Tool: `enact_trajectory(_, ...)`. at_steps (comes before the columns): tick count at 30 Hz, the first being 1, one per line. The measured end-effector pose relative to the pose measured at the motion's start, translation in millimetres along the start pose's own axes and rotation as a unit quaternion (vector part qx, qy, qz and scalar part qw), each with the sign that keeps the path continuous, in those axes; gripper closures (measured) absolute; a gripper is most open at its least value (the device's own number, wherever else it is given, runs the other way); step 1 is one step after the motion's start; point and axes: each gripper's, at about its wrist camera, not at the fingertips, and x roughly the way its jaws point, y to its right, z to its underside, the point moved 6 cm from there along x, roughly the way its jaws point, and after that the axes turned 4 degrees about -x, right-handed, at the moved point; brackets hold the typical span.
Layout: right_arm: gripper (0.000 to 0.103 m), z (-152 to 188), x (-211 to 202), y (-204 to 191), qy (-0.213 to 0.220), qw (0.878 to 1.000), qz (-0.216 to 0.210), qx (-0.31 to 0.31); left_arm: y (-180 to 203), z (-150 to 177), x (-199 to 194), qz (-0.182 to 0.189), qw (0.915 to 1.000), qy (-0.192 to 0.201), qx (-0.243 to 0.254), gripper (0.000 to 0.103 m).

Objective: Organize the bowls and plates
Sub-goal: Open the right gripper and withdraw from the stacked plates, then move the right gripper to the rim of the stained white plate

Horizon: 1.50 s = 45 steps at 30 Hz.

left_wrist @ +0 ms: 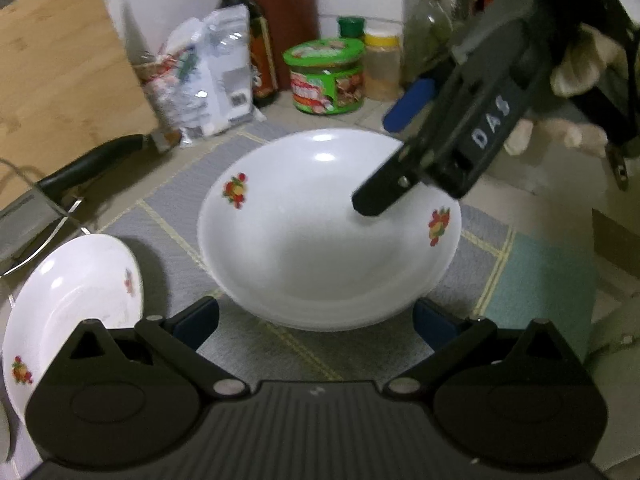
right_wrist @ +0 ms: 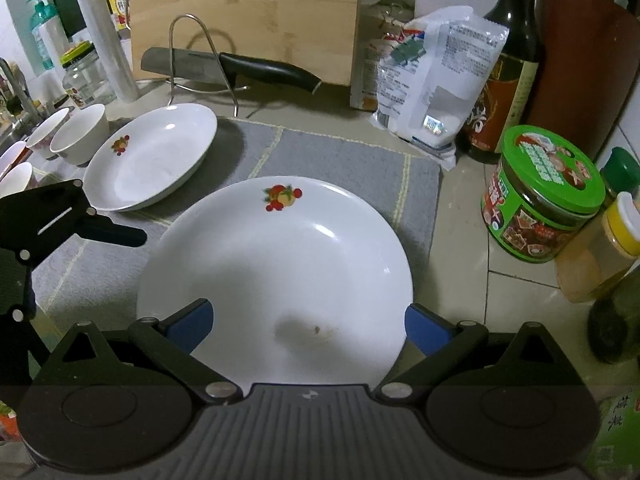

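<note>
Right wrist view: the near plate (right_wrist: 276, 276) lies on the mat (right_wrist: 352, 160) directly ahead of the right gripper (right_wrist: 308, 326), between its spread fingers. The second plate (right_wrist: 152, 160) lies ahead-left. Bowls (right_wrist: 80, 134) stand further left. Knife (right_wrist: 240, 70) and cutting board (right_wrist: 244, 16) are behind; jar (right_wrist: 540, 196) ahead-right

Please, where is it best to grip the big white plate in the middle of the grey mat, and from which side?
Probably the near rim of the big plate, from the right tongs' side: the rim flares upward, and those open tongs already straddle it.
</note>
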Motion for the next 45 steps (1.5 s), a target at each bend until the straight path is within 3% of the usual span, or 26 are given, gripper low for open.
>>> enact_trajectory(7,0.000,-2.3,-10.8,-13.6,0.029,1.000,0.006,-0.008,-2.2,2.7,-23.5,-0.032,0.9980,0.034,-0.044,0.001)
enact_trajectory(13,0.000,-3.6,-17.6,-33.4,0.056,0.998,0.006,-0.030,-6.5,9.8,-46.8,-0.065,0.9906,0.063,-0.103,0.001)
enact_trajectory(20,0.000,-4.3,-19.0,-60.3,0.081,0.996,-0.032,-0.025,-16.6,32.2,-71.9,-0.129,0.9679,0.076,-0.202,0.001)
enact_trajectory(26,0.000,-8.9,-15.3,-82.9,0.094,0.994,-0.052,-0.014,-35.3,55.0,-89.1,-0.167,0.9547,0.075,-0.235,0.001)
enact_trajectory(35,0.000,-19.6,-1.6,-127.1,0.079,0.996,-0.030,0.005,-77.3,91.7,-92.8,-0.166,0.9524,0.068,-0.246,0.001)
enact_trajectory(45,0.000,-23.8,3.2,-160.8,0.069,0.996,0.024,0.056,-116.7,116.6,-82.1,-0.120,0.9665,0.055,-0.220,0.001)
